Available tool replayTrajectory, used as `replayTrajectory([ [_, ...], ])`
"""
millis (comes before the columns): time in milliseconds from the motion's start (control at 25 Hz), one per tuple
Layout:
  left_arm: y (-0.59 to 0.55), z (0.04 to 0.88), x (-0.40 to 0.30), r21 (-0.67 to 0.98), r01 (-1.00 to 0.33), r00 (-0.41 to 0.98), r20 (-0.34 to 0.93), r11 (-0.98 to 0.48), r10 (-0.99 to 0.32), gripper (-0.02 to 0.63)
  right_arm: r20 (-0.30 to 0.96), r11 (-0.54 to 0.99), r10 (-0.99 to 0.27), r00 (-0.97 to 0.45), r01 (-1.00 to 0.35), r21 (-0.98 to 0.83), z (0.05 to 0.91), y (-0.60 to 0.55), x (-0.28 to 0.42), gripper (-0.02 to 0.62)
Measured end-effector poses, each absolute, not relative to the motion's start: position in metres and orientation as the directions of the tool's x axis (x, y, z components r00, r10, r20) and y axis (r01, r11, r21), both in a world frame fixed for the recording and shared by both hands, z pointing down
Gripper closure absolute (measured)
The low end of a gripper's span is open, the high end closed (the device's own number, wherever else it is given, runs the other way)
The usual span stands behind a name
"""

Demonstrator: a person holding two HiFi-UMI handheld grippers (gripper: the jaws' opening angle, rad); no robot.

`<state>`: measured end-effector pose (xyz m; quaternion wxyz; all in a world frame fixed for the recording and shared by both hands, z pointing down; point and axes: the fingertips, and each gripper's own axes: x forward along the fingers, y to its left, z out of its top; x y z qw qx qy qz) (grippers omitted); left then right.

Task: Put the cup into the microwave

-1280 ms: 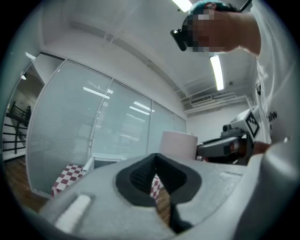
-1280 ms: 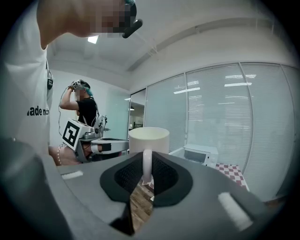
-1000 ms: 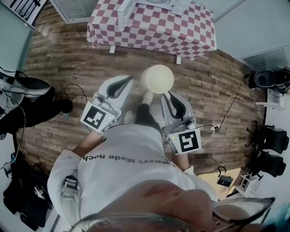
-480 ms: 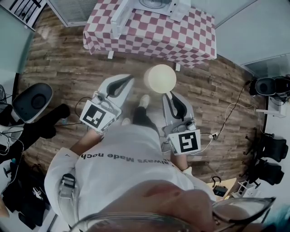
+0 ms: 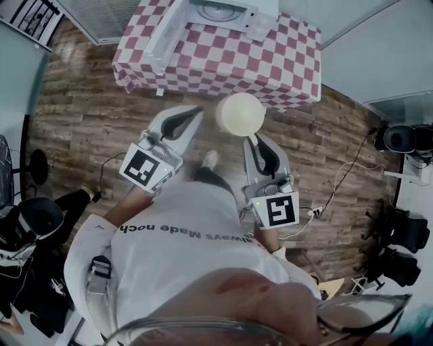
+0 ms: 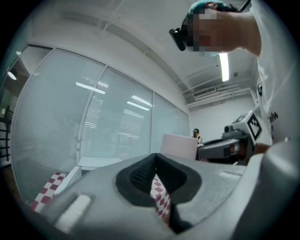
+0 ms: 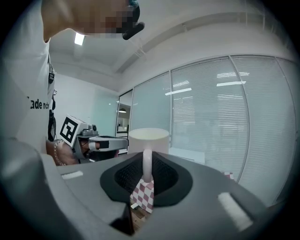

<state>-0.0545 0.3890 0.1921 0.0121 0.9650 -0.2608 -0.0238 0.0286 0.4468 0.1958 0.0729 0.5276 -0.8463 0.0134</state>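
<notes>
Right hand-held gripper (image 7: 147, 171) clamped on white cup (image 7: 149, 137) handle, cup upright above wooden floor (image 5: 88, 121); left hand-held gripper (image 6: 154, 172) jaws together, empty; open microwave (image 5: 223, 10) on checkered desk (image 5: 270, 54) ahead

Head view: overhead, steeply down; checkered table (image 5: 230, 61) at 12 o'clock.
Gripper views: close behind own jaws, facing forward.
Shared: that table's cloth.

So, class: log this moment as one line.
phase: carry | right gripper: shut on cup handle | left gripper: shut, empty | microwave: on checkered table, door open
</notes>
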Motion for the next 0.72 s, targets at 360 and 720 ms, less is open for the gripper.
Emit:
replayTrajectory([
  [360, 0.317, 0.191, 0.002, 0.036, -0.520, 0.852, -0.055, -0.853, -0.521, 0.601, 0.126, 0.456, -0.886, -0.445, -0.887, 0.074, 0.189, 0.374, 0.088, 0.551],
  [720, 0.282, 0.202, 0.011, 0.065, -0.553, 0.830, -0.038, -0.831, -0.556, 0.601, 0.134, 0.491, -0.867, -0.481, -0.870, 0.053, 0.193, 0.333, 0.096, 0.551],
])
